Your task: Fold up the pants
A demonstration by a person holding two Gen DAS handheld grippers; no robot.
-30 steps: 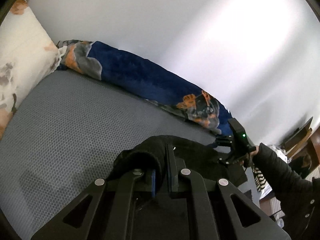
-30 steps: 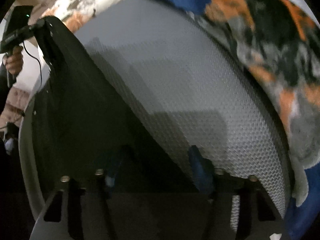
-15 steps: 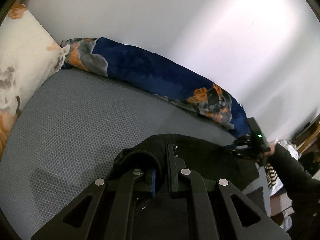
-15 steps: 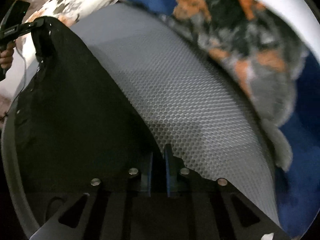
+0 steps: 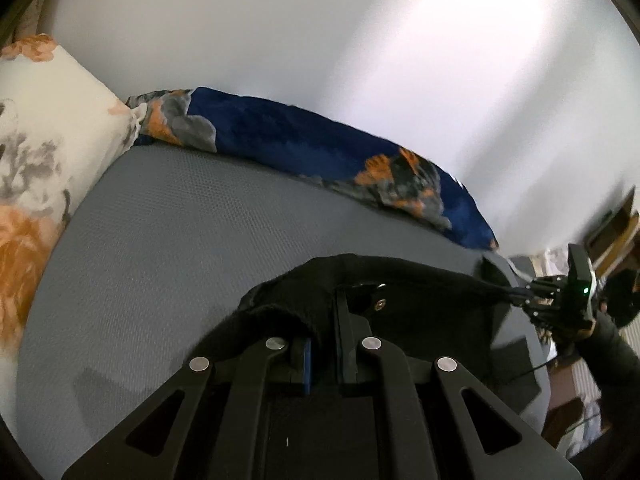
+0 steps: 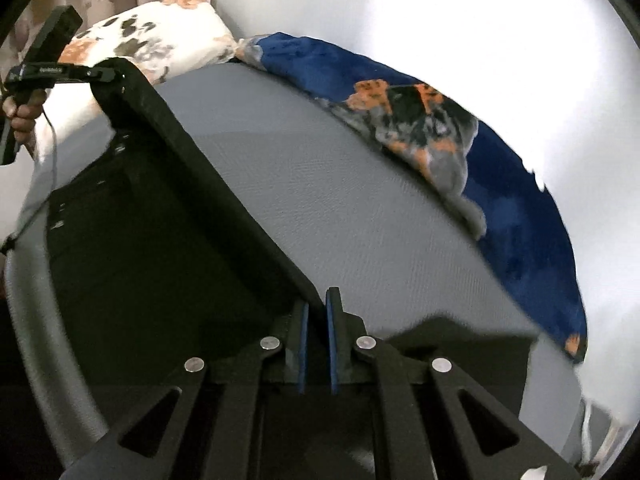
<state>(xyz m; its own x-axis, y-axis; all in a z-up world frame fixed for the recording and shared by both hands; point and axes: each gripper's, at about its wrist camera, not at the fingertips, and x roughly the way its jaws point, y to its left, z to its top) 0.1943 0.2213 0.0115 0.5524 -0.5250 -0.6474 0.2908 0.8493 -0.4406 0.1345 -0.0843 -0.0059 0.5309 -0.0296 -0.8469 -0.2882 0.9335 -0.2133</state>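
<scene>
From the left wrist view, the left claw (image 5: 324, 354) is pinching a bunched edge of the black pants (image 5: 420, 300), the cloth rolled up over the near pad. Taking the grey mattress (image 5: 180, 248) as landmark, the pants lie along its near edge and stretch to its right-hand end, where the right claw (image 5: 520, 292) pinches the far corner in the person's hand (image 5: 576, 324). The span between the two claws looks taut. The risk, judged from this, is that pulling the claws further apart could drag the thick rolled edge out of one grip, and that corner would drop and crumple on the mattress. A blue and orange blanket (image 5: 320, 148) runs along the mattress's far edge by the wall, and a flowered pillow (image 5: 48, 128) sits at its left end.

From the right wrist view, the right claw (image 6: 316, 320) has its blue pads pressed together on a thin corner of the pants (image 6: 160, 216). The cloth is plain, dark and heavy, with a thick band edge running straight up to the left claw (image 6: 96, 74), lifted above the mattress (image 6: 360, 208) near the pillow (image 6: 152, 48). The body hangs below that line in a smooth sheet over the mattress's near side; uneven lifting could skew the fold.
</scene>
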